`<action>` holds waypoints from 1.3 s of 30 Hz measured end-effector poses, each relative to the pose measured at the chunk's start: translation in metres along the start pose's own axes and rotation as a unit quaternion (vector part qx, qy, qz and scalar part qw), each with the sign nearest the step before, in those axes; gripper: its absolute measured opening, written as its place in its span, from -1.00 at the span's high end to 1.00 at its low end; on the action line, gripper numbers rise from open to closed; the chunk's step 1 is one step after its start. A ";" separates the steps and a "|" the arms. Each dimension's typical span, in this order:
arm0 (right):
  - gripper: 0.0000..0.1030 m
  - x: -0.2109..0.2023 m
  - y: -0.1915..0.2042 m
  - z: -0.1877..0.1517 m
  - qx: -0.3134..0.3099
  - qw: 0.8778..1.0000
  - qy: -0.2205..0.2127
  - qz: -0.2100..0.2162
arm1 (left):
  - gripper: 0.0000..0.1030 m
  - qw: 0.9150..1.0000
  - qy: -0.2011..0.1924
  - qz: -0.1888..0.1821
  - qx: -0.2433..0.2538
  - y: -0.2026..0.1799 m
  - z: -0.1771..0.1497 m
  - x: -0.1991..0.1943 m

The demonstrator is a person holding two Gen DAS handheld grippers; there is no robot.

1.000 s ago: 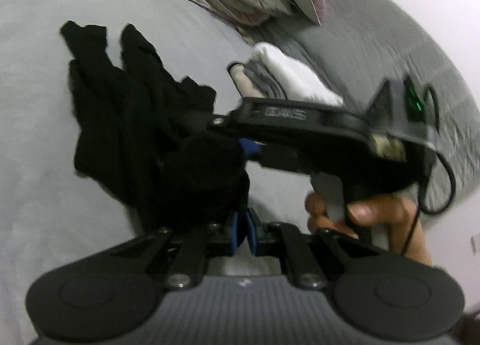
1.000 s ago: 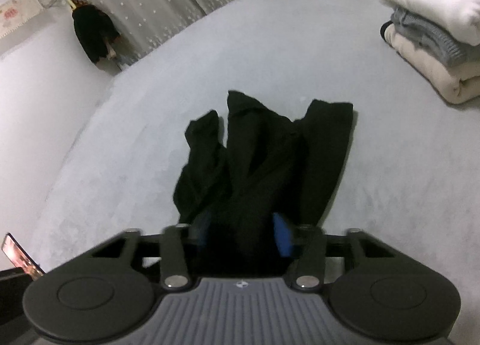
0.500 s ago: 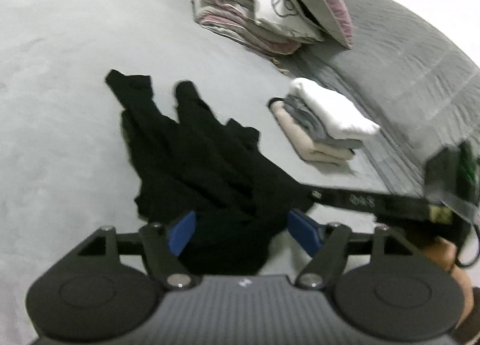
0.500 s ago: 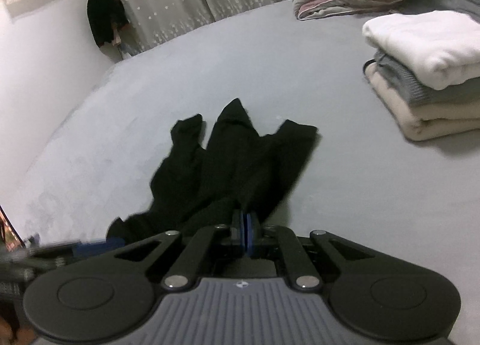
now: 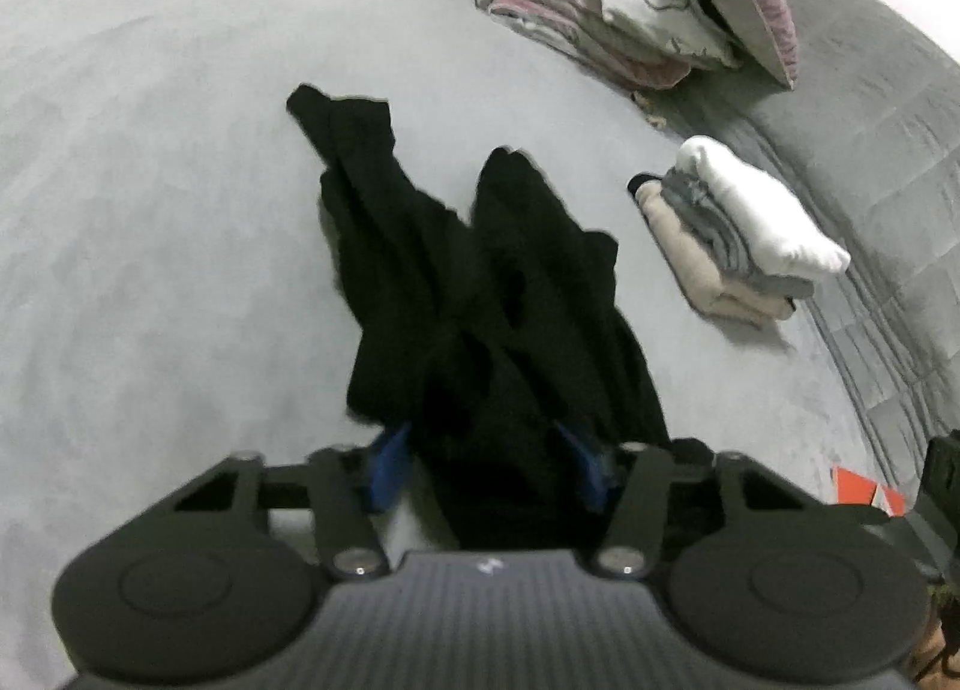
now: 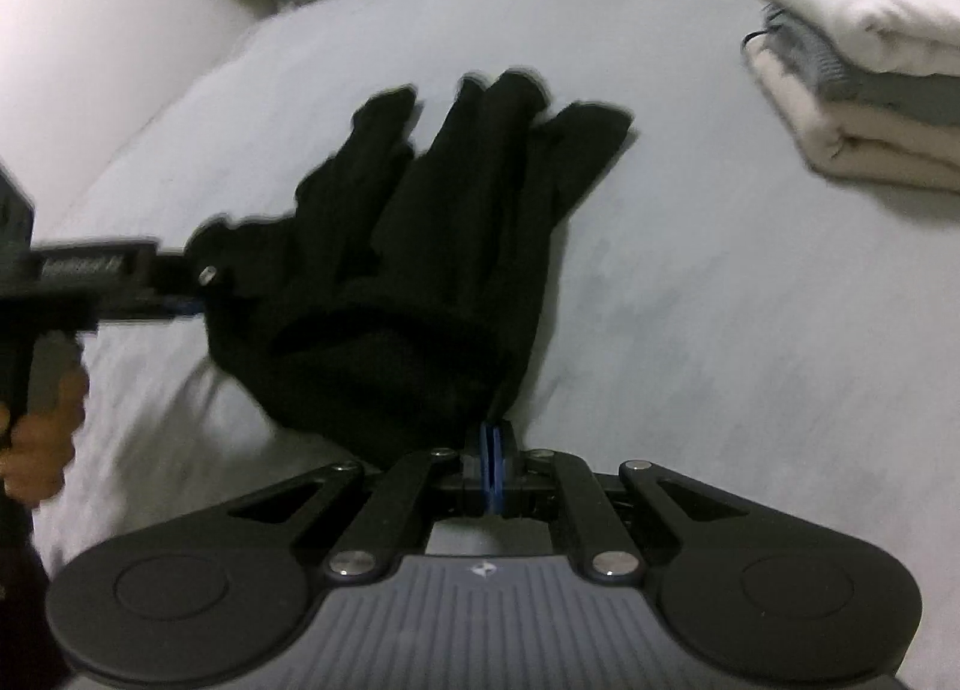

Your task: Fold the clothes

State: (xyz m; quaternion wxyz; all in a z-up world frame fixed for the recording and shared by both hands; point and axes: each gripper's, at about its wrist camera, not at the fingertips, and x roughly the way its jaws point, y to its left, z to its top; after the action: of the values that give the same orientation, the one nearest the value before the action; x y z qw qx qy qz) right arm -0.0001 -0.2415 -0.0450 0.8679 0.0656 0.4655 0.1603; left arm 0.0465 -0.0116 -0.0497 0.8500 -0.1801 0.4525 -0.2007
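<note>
Only the right wrist view shows the right gripper (image 6: 492, 465), fingers pinched together on the black garment (image 6: 420, 246). The left wrist view shows the left gripper (image 5: 489, 465), fingers wide, straddling the garment mid-bed (image 5: 150, 210), folded stack (image 5: 738, 240) beside.

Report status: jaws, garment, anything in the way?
Right gripper shut on black garment edge. Left gripper open, jaws straddling the garment. Garment bunched on grey bed. Folded stack apart; nothing blocking.

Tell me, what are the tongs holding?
The right tongs pinch the black garment's near edge. The left tongs are open around it, not gripping.
</note>
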 end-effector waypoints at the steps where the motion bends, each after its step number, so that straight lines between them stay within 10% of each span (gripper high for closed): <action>1: 0.90 0.001 0.001 -0.003 -0.006 1.000 0.007 0.003 | 0.53 1.000 -0.006 0.004 -0.002 0.001 0.001 -0.004; 22: 0.90 0.010 0.128 0.008 -0.102 0.976 0.035 0.189 | 0.68 0.981 -0.160 0.092 -0.066 0.049 0.030 -0.094; 28: 0.84 0.021 0.147 0.011 -0.127 0.976 0.041 0.169 | 0.67 0.981 -0.131 0.100 -0.106 0.071 0.030 -0.108; 33: -0.13 0.019 0.145 0.017 -0.126 0.979 0.015 0.158 | 0.65 0.982 -0.111 0.085 -0.124 0.083 0.025 -0.110; 39: -0.18 0.020 0.143 0.025 -0.113 0.981 -0.029 0.157 | 0.57 0.982 -0.106 0.101 -0.118 0.083 0.022 -0.112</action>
State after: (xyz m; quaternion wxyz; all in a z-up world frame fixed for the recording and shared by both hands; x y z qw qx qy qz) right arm -0.0007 -0.0999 -0.0091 0.8468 0.0438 0.4029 0.3445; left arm 0.0229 0.1183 -0.0008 0.8817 -0.2531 0.3963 -0.0386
